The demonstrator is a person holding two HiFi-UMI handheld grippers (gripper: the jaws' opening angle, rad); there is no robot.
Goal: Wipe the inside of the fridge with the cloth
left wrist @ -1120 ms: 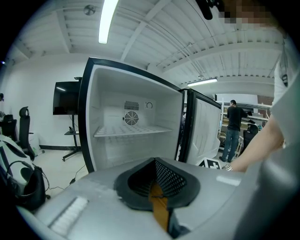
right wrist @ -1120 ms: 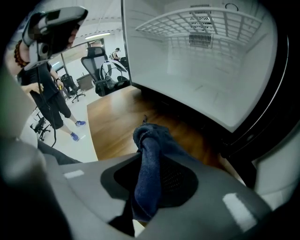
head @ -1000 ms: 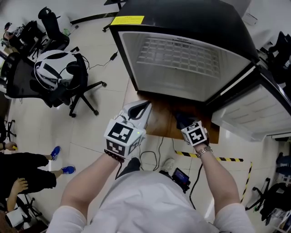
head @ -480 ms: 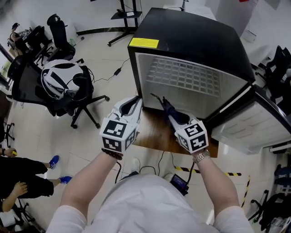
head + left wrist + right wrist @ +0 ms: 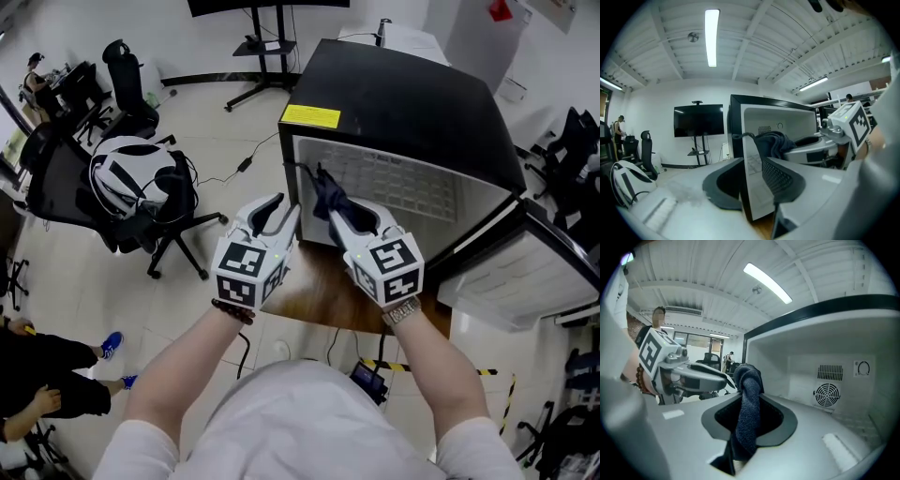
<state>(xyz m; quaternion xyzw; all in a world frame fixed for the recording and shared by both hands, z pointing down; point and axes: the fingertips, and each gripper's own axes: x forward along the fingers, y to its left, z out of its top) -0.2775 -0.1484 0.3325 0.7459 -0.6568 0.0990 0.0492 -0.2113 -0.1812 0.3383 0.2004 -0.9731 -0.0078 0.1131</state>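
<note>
Fridge (image 5: 403, 94) with a black shell and white inside, standing on a wooden surface (image 5: 319, 291); its door (image 5: 525, 272) is swung open to the right and a wire shelf (image 5: 394, 183) shows within. The right gripper (image 5: 339, 214) is closed on a dark blue cloth (image 5: 323, 190) and is held at the left side of the fridge's mouth. In the right gripper view the cloth (image 5: 749, 380) is pinched between the jaws of that gripper (image 5: 747, 397), its top bunched above them and a tail hanging below, with a round fan grille (image 5: 826, 394) on the back wall beyond. Whether the cloth touches the fridge cannot be told. The left gripper (image 5: 281, 208) is just beside the right one, outside the fridge's left front edge. Its jaws have just been opening and stand apart (image 5: 752, 187) with nothing gripped between them. An office chair (image 5: 141, 187) stands on the floor to the left.
</note>
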